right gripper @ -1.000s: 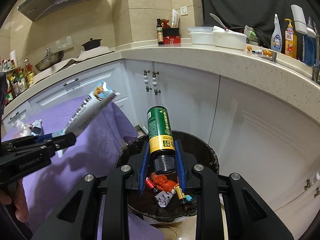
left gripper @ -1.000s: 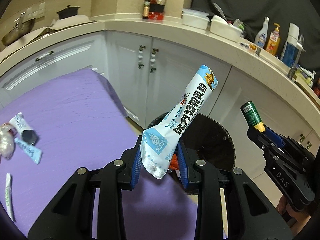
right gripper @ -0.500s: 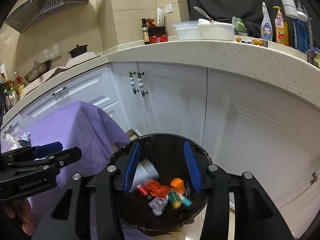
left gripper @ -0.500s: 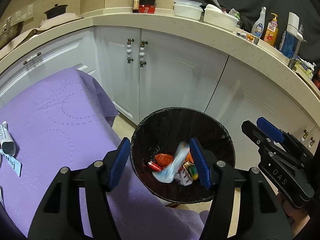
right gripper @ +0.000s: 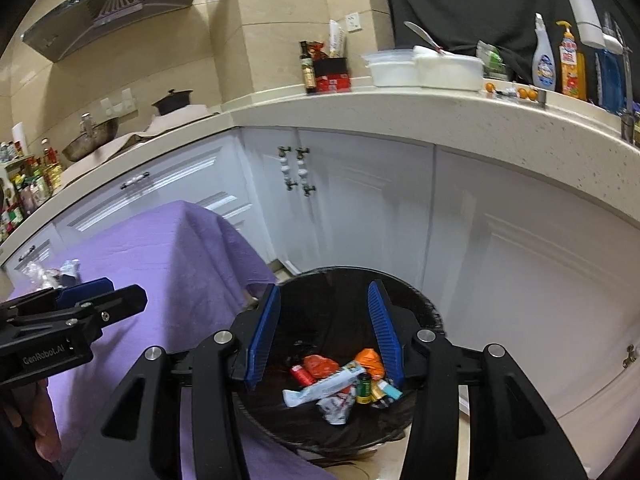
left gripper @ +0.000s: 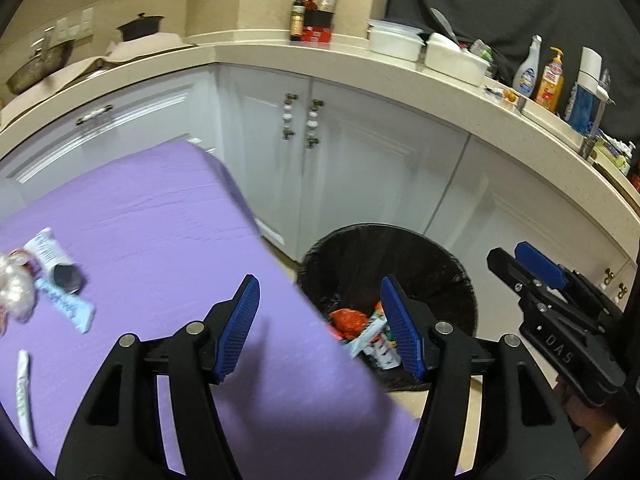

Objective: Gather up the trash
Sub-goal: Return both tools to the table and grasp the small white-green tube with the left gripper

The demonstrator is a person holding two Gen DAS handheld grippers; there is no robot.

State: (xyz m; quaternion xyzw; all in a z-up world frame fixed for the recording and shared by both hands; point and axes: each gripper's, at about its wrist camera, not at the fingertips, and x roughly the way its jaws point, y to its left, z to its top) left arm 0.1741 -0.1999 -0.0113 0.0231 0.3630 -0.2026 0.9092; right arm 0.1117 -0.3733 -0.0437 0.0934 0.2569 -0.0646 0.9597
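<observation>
A black-lined trash bin [right gripper: 424,312] stands on the floor by the purple table; it also shows in the left wrist view [left gripper: 452,264]. Inside lie the white-blue packet [right gripper: 324,388], the green bottle [right gripper: 364,390] and red and orange wrappers [right gripper: 320,364]. My right gripper [right gripper: 324,332] is open and empty above the bin. My left gripper [left gripper: 320,324] is open and empty over the table's edge beside the bin. More trash lies on the table at the left: a small tube [left gripper: 48,252], a blue-white packet [left gripper: 68,308], a crumpled clear wrapper [left gripper: 14,292] and a thin sachet [left gripper: 24,392].
The purple-clothed table [left gripper: 160,220] fills the left. White cabinets [left gripper: 360,168] and a curved countertop [left gripper: 400,76] with containers and bottles run behind the bin. The right gripper's body [left gripper: 560,332] is at the right of the left wrist view.
Both grippers opened and dropped the packet and the green bottle into the bin. My left gripper has since swung left toward the table.
</observation>
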